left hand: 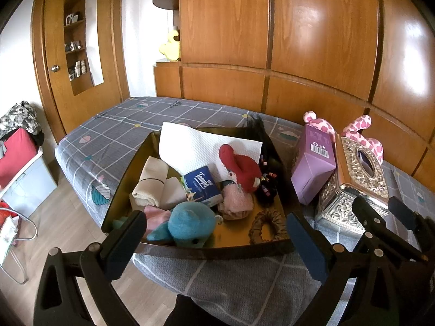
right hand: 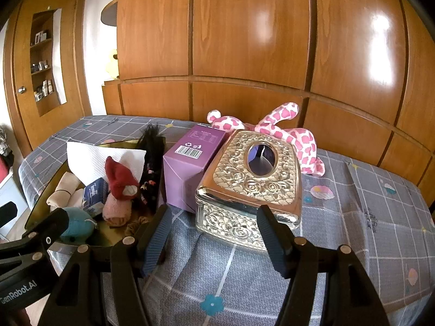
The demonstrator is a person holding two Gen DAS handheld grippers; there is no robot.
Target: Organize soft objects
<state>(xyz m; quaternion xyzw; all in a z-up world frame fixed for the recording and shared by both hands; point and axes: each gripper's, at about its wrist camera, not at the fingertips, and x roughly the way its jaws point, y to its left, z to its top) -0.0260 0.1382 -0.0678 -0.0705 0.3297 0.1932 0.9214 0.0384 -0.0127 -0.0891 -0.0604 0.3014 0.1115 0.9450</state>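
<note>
A dark tray (left hand: 217, 251) on the bed holds soft things: a blue plush (left hand: 190, 222), a red plush (left hand: 242, 167), a pink sock (left hand: 235, 199), a brown scrunchie (left hand: 267, 225), folded cream cloths (left hand: 152, 182), a Tempo tissue pack (left hand: 204, 184) and a paper towel (left hand: 195, 146). My left gripper (left hand: 217, 241) is open and empty at the tray's near edge. My right gripper (right hand: 214, 233) is open and empty in front of the ornate silver tissue box (right hand: 252, 182). A pink spotted plush (right hand: 288, 135) lies behind the box.
A purple carton (right hand: 187, 168) stands between tray and silver box. The bed has a grey checked sheet (right hand: 367, 217) and ends at wooden wall panels (right hand: 244, 54). The bed's left edge drops to the floor (left hand: 68, 231), where a white bin (left hand: 27, 187) stands.
</note>
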